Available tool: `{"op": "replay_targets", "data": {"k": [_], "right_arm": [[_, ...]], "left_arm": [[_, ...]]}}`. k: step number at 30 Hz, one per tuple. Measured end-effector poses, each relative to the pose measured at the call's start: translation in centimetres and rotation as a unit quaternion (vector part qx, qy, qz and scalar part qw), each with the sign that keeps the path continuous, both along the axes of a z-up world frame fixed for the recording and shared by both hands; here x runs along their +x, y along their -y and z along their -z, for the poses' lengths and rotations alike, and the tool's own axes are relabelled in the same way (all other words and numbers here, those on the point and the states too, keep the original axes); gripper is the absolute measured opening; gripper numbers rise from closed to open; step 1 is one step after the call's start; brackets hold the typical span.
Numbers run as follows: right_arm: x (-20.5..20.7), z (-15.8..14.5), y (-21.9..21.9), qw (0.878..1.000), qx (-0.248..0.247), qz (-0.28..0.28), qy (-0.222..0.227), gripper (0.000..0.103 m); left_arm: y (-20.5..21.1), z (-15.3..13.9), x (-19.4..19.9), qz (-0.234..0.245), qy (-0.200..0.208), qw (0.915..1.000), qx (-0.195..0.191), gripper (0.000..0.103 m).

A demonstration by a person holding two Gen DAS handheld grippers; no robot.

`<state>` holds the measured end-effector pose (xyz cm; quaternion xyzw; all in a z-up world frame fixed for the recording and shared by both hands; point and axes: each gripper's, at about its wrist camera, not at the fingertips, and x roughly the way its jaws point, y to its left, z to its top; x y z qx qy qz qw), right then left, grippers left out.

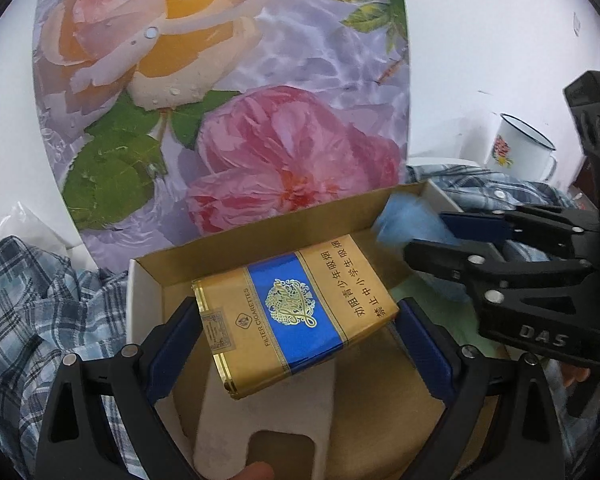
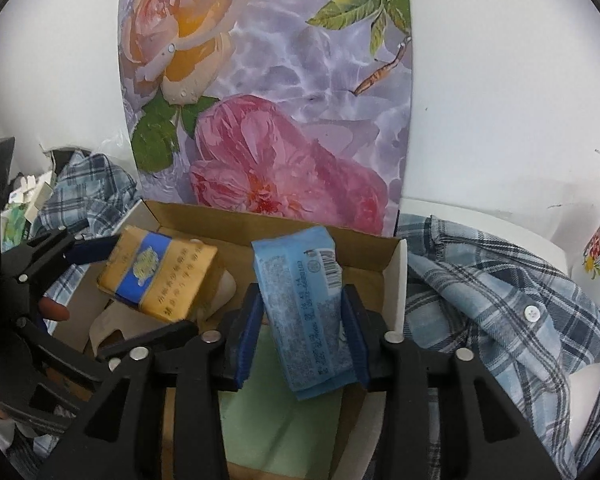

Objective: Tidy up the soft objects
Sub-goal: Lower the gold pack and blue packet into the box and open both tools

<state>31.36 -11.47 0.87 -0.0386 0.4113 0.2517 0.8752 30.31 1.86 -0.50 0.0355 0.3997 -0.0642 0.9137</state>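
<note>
My left gripper (image 1: 296,328) is shut on a gold and blue soft cigarette pack (image 1: 296,316) and holds it over the open cardboard box (image 1: 260,240). The pack also shows in the right wrist view (image 2: 156,276), with the left gripper (image 2: 100,256) at its left side. My right gripper (image 2: 304,320) is shut on a light blue tissue pack (image 2: 304,308), held over the right part of the same box (image 2: 392,276). In the left wrist view the right gripper (image 1: 440,232) comes in from the right with the blurred blue pack (image 1: 412,224).
A blue plaid shirt (image 2: 500,304) lies right of the box and more plaid cloth (image 1: 32,300) lies left of it. A floral board (image 1: 220,100) stands behind the box. A white enamel mug (image 1: 516,148) stands at the back right. A green sheet (image 2: 276,412) lies inside the box.
</note>
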Motion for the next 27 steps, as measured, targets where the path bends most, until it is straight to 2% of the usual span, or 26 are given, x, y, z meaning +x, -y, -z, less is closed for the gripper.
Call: {"op": "replay_targets", "data": {"k": [1, 2, 3, 7, 9, 14, 16, 23, 27], "right_arm": [[0.0, 0.0, 0.0, 1.000, -0.003, 0.003, 0.001, 0.049], [0.0, -0.1, 0.2, 1.000, -0.003, 0.006, 0.003, 0.063], [0.0, -0.3, 0.3, 1.000, 0.003, 0.007, 0.005, 0.072], [-0.2, -0.8, 0.4, 1.000, 0.013, 0.006, 0.007, 0.083], [-0.4, -1.0, 0.4, 1.000, 0.014, 0.008, 0.011, 0.093], [-0.5, -1.5, 1.0, 0.999, 0.026, 0.015, 0.015, 0.100], [-0.5, -1.7, 1.2, 0.999, 0.034, 0.013, 0.009, 0.101], [-0.9, -2.9, 1.6, 0.998, 0.058, 0.008, 0.007, 0.102], [-1.2, -3.7, 1.1, 0.998, 0.055, 0.000, 0.006, 0.102]], "left_arm": [[-0.1, 0.1, 0.0, -0.008, 0.000, 0.9999, 0.008, 0.103], [-0.3, 0.2, -0.1, -0.013, 0.001, 0.9998, 0.013, 0.103], [-0.5, 0.2, -0.1, -0.016, 0.002, 0.9997, 0.016, 0.103], [-0.6, -0.1, -0.2, -0.014, 0.002, 0.9999, 0.006, 0.103], [-0.6, -0.3, -0.5, -0.013, 0.006, 0.9999, 0.005, 0.103], [-0.6, -0.9, -0.9, -0.004, 0.013, 0.9998, -0.017, 0.103], [-0.6, -1.3, -1.1, -0.006, 0.018, 0.9997, -0.018, 0.103], [-0.6, -3.2, -2.2, -0.009, 0.042, 0.9989, -0.016, 0.103], [-0.3, -4.0, -2.8, -0.010, 0.062, 0.9980, 0.004, 0.103]]}}
